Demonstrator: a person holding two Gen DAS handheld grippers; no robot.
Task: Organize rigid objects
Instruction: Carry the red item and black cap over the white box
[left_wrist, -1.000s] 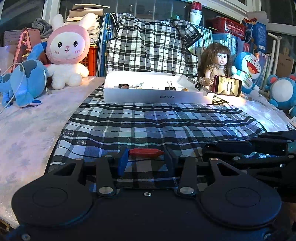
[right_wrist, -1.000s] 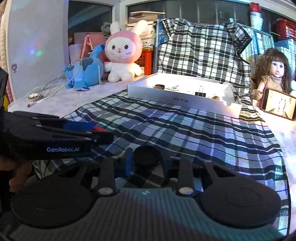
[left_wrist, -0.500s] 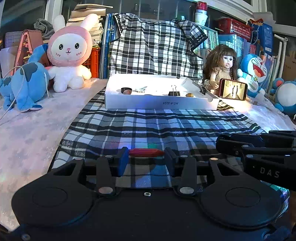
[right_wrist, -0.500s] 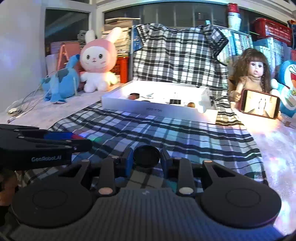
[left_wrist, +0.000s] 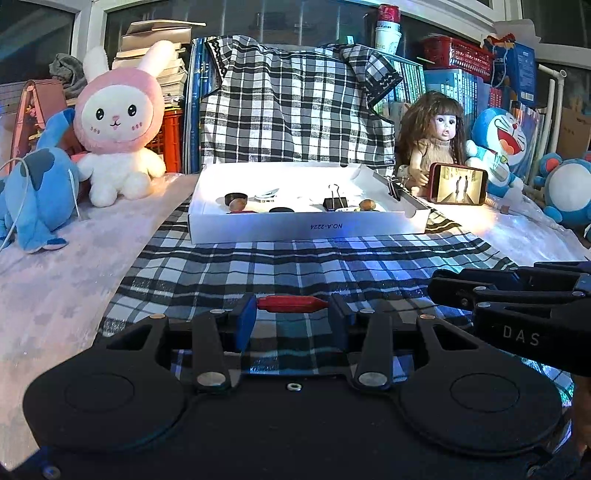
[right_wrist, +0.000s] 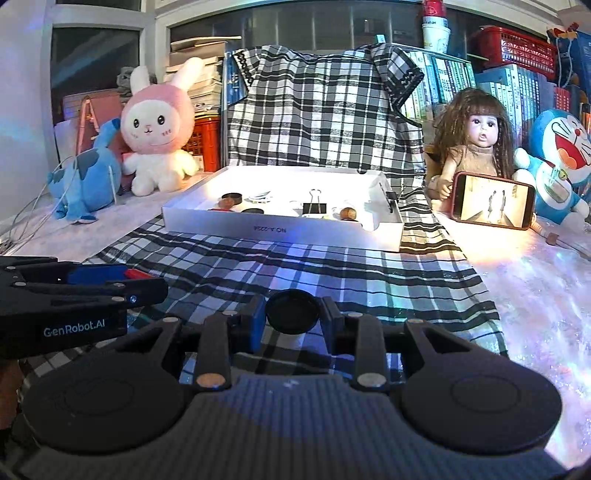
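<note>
My left gripper (left_wrist: 292, 314) is shut on a red crayon-like stick (left_wrist: 291, 303) held crosswise between its pads, above the checked cloth (left_wrist: 295, 266). My right gripper (right_wrist: 293, 317) is shut on a round black cap (right_wrist: 293, 311). Each gripper shows at the edge of the other's view: the right gripper (left_wrist: 513, 295) at the right, the left gripper (right_wrist: 81, 291) at the left. Ahead stands a shallow white box (left_wrist: 306, 229) holding a black binder clip (left_wrist: 335, 202), a black cap (left_wrist: 235, 198), brown nuts and other small items.
Plush toys line the back: a pink rabbit (left_wrist: 122, 122), a blue animal (left_wrist: 37, 184), a doll (left_wrist: 439, 140) behind a lit phone (left_wrist: 458, 184), and blue cat toys (left_wrist: 498, 144). A checked cloth drapes over books behind the box.
Both grippers have come a little closer to the white box and slightly higher, each still holding its object. The right view has swung toward the box.
</note>
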